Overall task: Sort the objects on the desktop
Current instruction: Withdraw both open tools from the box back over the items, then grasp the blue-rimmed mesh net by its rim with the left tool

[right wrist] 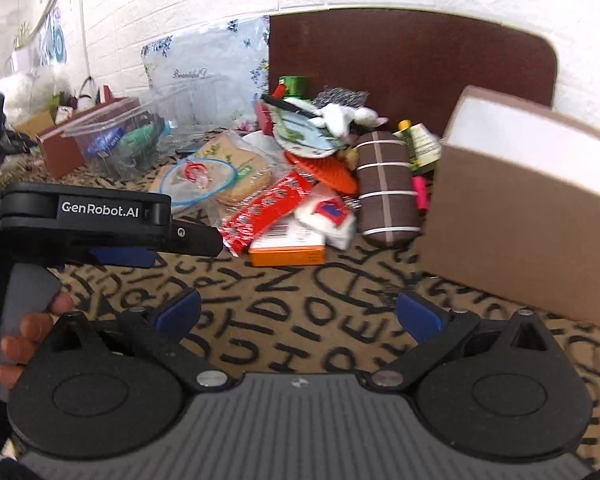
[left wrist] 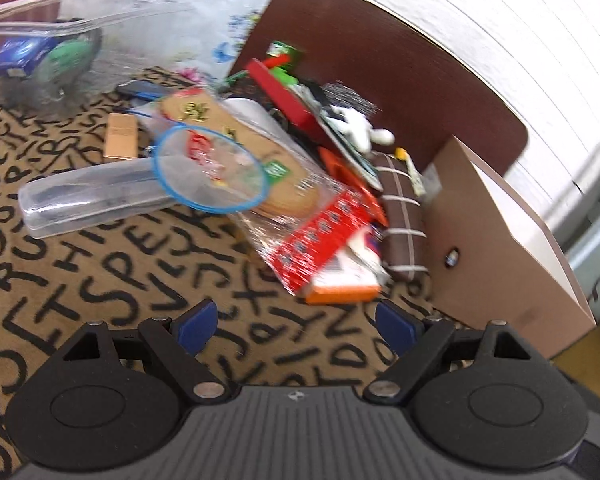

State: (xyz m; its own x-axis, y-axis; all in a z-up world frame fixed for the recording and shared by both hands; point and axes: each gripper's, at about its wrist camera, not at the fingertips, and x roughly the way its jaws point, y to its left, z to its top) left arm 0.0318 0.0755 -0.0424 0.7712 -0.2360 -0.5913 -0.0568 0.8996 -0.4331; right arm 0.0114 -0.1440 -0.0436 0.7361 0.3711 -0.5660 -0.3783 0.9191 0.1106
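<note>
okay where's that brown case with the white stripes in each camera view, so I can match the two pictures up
Left wrist view: the brown striped case lies right of centre, at the right end of the pile, beside the cardboard box.
Right wrist view: the brown striped case sits just right of centre, left of the cardboard box.
Shared landmark: the orange box at the pile's near edge, to the case's lower left in both.

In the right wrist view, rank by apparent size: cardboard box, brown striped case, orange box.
1. cardboard box, though it is nearest the camera, which inflates it
2. brown striped case
3. orange box
</note>
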